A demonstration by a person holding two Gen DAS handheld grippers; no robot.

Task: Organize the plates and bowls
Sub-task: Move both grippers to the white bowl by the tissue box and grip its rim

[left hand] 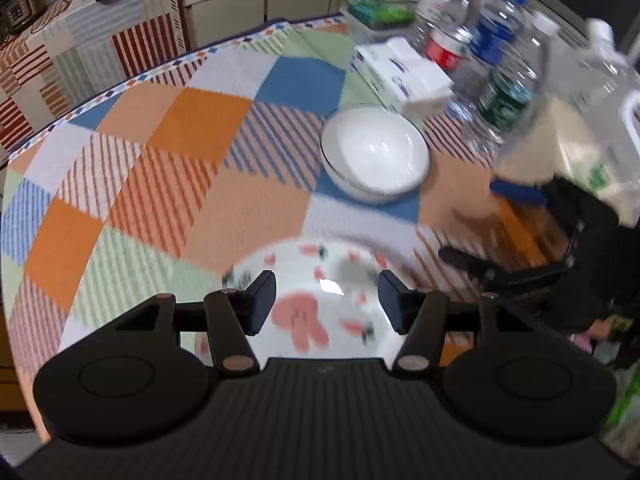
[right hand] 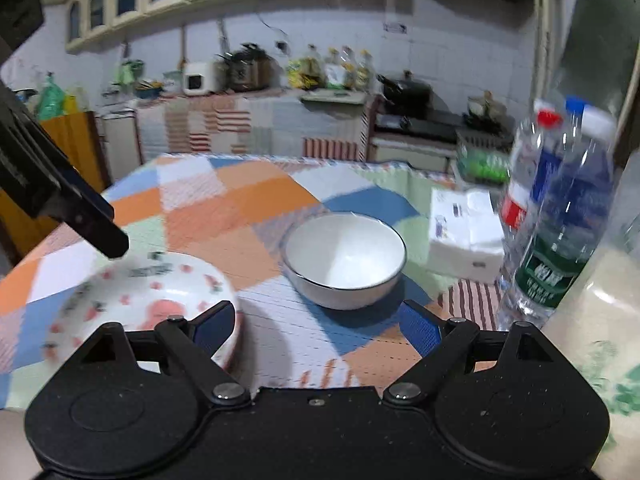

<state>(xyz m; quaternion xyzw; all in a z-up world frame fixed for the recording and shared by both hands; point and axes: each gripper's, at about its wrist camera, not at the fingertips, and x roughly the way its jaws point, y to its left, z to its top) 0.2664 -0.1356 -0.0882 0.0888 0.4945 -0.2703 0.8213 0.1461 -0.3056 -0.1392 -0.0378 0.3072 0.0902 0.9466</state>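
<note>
A white dish with pink and green prints (left hand: 308,320) lies on the checked tablecloth, right under my left gripper (left hand: 326,300). Its pads stand apart above the dish and do not touch it, so it is open. A plain white bowl with a dark rim (left hand: 374,152) sits upright just beyond. In the right wrist view the same bowl (right hand: 346,260) is ahead of my right gripper (right hand: 318,326), which is wide open with nothing between its pads. The printed dish (right hand: 140,304) is at its left, with one of the left gripper's fingers (right hand: 100,232) over its far rim.
Several plastic water bottles (right hand: 560,220) and a big clear jug (left hand: 580,120) crowd the table's right side. A white tissue pack (right hand: 464,236) lies behind the bowl. The round table (left hand: 160,160) drops off at the left; a kitchen counter stands beyond.
</note>
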